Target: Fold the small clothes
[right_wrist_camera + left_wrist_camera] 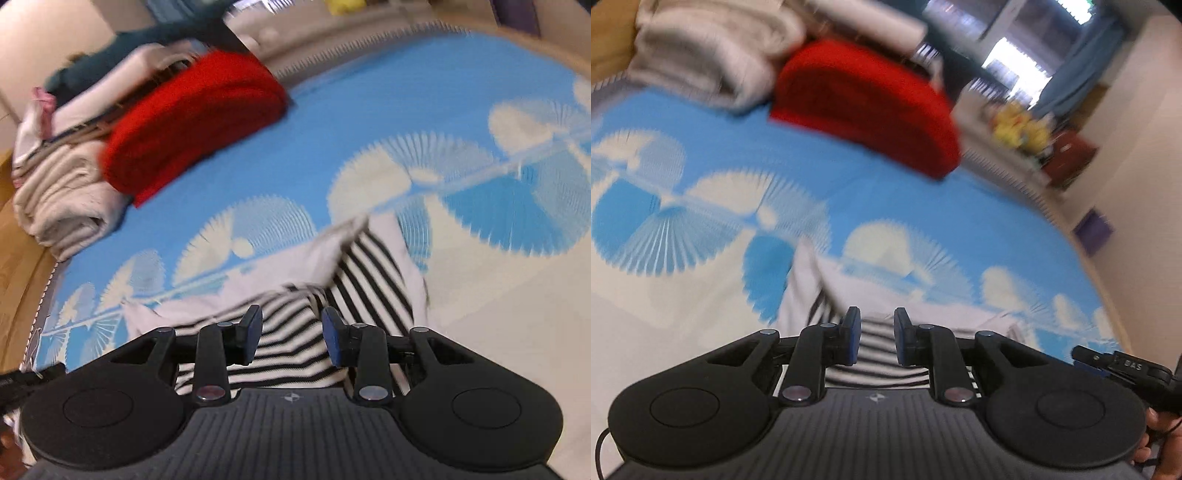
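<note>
A: How many garments lie on the bed (314, 122)?
B: One striped top (288, 332), black and white, near the bed's front edge. One red folded cloth (192, 125) and one pale pile (62, 199) sit at the far corner.
A: And the jaws?
B: Two grippers. The left gripper (874, 339) stands narrowly apart, gripping nothing; the right gripper (291, 338) is parted wider, also empty, both above the stripes.
</note>
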`<state>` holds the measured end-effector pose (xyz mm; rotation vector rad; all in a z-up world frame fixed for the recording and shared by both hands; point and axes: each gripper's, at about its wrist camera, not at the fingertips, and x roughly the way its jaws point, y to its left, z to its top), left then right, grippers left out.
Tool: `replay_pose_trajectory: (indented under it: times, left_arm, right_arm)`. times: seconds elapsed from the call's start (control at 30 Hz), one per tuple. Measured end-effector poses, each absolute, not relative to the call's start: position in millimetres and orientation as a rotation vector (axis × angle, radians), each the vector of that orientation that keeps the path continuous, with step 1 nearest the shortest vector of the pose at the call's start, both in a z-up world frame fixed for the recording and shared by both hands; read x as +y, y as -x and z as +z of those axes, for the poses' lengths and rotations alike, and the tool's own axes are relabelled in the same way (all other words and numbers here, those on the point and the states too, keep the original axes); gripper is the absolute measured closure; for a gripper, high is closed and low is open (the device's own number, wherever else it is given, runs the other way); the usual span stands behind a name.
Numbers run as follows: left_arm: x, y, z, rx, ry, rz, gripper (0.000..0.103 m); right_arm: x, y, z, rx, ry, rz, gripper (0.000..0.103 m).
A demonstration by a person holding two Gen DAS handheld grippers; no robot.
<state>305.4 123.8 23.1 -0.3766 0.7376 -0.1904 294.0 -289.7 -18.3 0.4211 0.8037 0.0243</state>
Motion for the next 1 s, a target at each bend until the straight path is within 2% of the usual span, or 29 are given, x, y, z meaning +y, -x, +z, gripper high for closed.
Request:
replay_pose_trajectory:
  times: [0.1, 0.27, 0.43, 0.6, 0.67, 0.73, 0.8, 0.87, 0.97, 1.0]
  left_arm:
    - [118, -265, 48, 0.660, 0.388, -0.229, 0.080]
    - [102, -183, 84, 0.585, 0.288, -0.267, 0.080]
    - [101, -117, 97, 0.563, 0.191, -0.279, 0.080]
    - [117, -85, 60, 0.619, 0.231, -0.247, 0.080]
    - [123, -80, 28, 0.680, 0.250, -0.204, 0.080]
    - [126, -89, -2, 0.827, 0.253, -0.144, 0.080]
    - [130, -98, -23, 0.954, 0.275, -0.088, 0.072]
    - [134, -103, -37, 1.013, 0.304, -0.062, 0.046]
    - [141, -111, -50, 1.074, 0.309, 0.024, 0.034]
    - [144, -114, -55, 1.099, 0.324, 0.046, 0.030]
  right_arm:
    - [-280, -275, 18, 0.705, -0.368, 0.060, 0.065]
    - [-294, -206, 68, 0.570, -0.440, 0.107, 0.065]
    - [-322, -121, 81, 0.534, -0.361, 0.086, 0.065]
    - [-357, -69, 51, 0.621, -0.366, -0.004, 0.065]
    - [-361, -61, 32, 0.663, -0.350, -0.021, 0.065]
    - [-363, -55, 7, 0.699, -0.334, -0.043, 0.065]
    - [-365, -60, -14, 0.817, -0.395, -0.084, 0.064]
    - [-372, -71, -29, 0.866, -0.501, -0.077, 0.062]
    - [-367, -86, -53, 1.003, -0.464, -0.140, 0.062]
    - [-365, -89, -59, 1.032, -0.461, -0.140, 0.058]
